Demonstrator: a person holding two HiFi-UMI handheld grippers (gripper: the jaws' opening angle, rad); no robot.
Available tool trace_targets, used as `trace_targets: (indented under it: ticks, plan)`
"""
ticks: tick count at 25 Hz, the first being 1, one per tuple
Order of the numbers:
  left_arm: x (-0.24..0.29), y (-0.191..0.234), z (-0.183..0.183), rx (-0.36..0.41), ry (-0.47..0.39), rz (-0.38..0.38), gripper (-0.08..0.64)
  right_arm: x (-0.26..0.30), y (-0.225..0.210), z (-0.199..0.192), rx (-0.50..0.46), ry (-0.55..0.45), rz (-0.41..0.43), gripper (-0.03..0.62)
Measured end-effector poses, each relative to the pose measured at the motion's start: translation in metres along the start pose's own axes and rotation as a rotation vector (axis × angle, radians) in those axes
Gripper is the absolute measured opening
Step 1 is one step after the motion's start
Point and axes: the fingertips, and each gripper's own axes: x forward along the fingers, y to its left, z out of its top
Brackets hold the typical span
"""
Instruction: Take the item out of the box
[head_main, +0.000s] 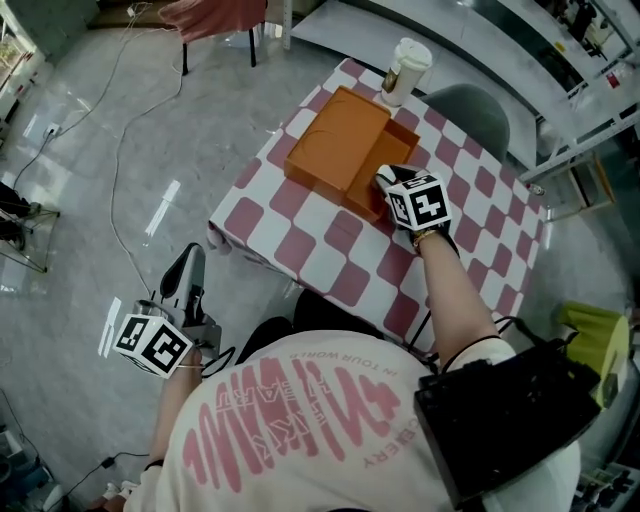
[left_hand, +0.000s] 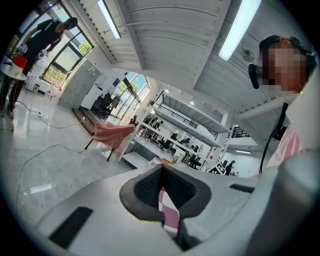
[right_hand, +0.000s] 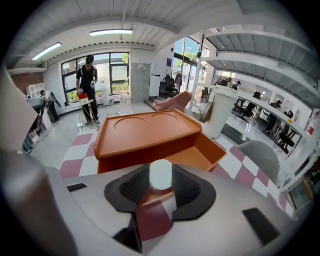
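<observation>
Small white cylinder at the near edge of the orange box — probably light, rigid, smooth and slip-prone — is clasped by its round sides in the right gripper, a sound hold; left gripper slightly parted, empty.

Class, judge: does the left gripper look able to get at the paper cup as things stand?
Probably not. The left gripper hangs low off the table, beside the person; the orange box lies between it and the paper cup at the far edge.
</observation>
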Motion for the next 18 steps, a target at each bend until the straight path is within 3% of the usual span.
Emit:
trace_targets:
  ticks: [18]
  plan:
    - [-0.015,-0.033,0.020,0.067,-0.033,-0.051,0.007,-0.045,-0.009,0.032,0.124,-0.238,-0.084,0.135]
